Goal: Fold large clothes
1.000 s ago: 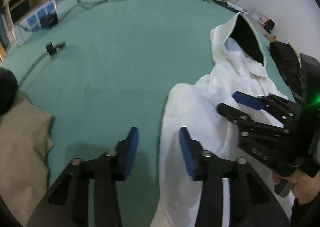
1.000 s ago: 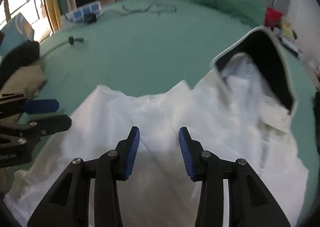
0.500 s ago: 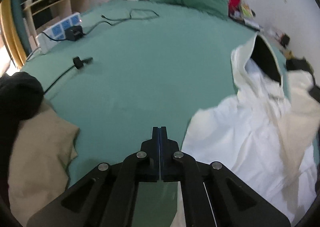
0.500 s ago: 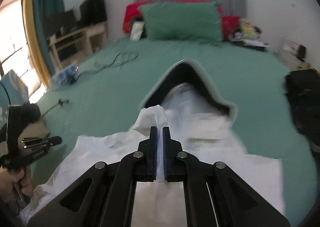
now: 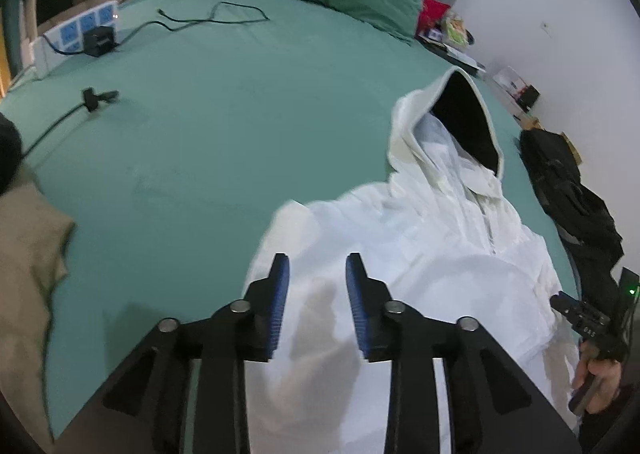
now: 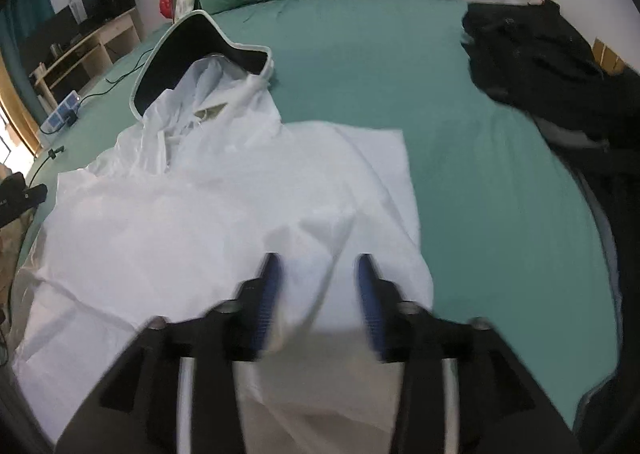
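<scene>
A thin, crinkly white hooded jacket (image 6: 208,214) with a dark-lined hood lies spread on the smooth green bed sheet (image 5: 224,142). The left gripper (image 5: 318,294) and right gripper (image 6: 320,286), jaws just opened, hover released above it.

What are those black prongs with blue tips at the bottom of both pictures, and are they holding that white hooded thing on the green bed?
They are two hand-held grippers; a person carries one in each hand, each with a camera looking along its fingers. One picture comes from the left gripper, the other from the right gripper. A white hooded jacket with a dark-lined hood lies spread on the green bedsheet, a black garment beside it. Both grippers' jaws have just been opening; they stand apart over the jacket, gripping nothing.
</scene>
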A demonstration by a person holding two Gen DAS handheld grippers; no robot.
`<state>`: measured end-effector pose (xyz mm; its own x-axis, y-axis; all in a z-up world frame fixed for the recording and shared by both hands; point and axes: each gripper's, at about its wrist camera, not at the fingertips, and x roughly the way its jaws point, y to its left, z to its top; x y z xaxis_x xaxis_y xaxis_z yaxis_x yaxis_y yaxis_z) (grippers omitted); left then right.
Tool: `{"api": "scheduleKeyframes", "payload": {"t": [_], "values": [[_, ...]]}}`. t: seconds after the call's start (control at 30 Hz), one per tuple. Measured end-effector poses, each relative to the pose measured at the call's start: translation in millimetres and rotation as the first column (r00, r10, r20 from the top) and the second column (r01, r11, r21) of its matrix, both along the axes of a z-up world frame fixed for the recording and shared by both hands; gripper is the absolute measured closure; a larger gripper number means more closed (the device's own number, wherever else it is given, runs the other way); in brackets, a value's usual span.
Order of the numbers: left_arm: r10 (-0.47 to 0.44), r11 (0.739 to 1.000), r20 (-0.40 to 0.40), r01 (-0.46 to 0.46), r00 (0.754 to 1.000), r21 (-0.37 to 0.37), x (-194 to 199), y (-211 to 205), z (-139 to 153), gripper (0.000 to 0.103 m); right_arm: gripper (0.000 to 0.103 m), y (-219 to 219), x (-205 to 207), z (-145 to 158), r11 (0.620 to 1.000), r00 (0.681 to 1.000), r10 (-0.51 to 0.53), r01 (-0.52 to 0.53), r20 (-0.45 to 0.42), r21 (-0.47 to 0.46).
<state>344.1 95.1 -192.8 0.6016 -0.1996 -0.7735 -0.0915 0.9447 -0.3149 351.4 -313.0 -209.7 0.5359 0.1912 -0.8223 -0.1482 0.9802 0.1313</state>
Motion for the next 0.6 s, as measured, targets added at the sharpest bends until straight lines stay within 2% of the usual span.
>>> {"api": "scheduleKeyframes", "payload": {"t": [0.1,0.2,0.27,0.3,0.33,0.4,0.5,0.6], "values": [[-0.036,0.998,-0.023,0.037,0.999,0.044,1.0,-13.6,-10.7,0.06,0.051,-5.6,3.2,3.0,1.0,1.0,-0.02,0.02,0.01,0.013],[-0.066,0.992,-0.079,0.074,0.995,0.105,2.6,-26.0,-29.1,0.06,0.051,-5.0,0.9,7.7,0.999,0.999,-0.02,0.021,0.048,-0.039],[-0.093,0.975,-0.038,0.099,0.995,0.197,-2.0,-35.3,-31.2,0.06,0.051,-12.1,-4.2,13.8,0.998,0.996,-0.032,0.037,0.079,-0.059],[-0.102,0.964,-0.033,0.107,0.994,0.242,-2.6,-39.2,-31.8,0.067,0.051,-14.8,-3.9,19.1,0.997,0.994,-0.046,0.052,0.096,-0.06],[-0.11,0.952,-0.028,0.113,0.994,0.285,-2.5,-42.5,-31.6,0.084,0.051,-18.0,-3.1,23.4,0.997,0.992,-0.058,0.063,0.109,-0.047],[-0.095,0.946,-0.012,0.094,0.995,0.31,-2.8,-41.0,-27.8,0.098,0.051,-22.5,-2.7,24.6,0.997,0.99,-0.069,0.073,0.12,-0.028],[-0.025,0.946,0.007,0.021,1.0,0.323,-3.4,-26.5,-22.7,0.099,0.051,-24.7,1.3,14.8,0.995,0.992,-0.086,0.09,0.094,-0.044],[0.05,0.944,0.0,-0.047,0.999,0.326,-2.0,-6.2,-20.9,0.099,0.051,-27.2,0.9,10.0,0.995,0.992,-0.102,0.103,0.072,-0.008]]}}
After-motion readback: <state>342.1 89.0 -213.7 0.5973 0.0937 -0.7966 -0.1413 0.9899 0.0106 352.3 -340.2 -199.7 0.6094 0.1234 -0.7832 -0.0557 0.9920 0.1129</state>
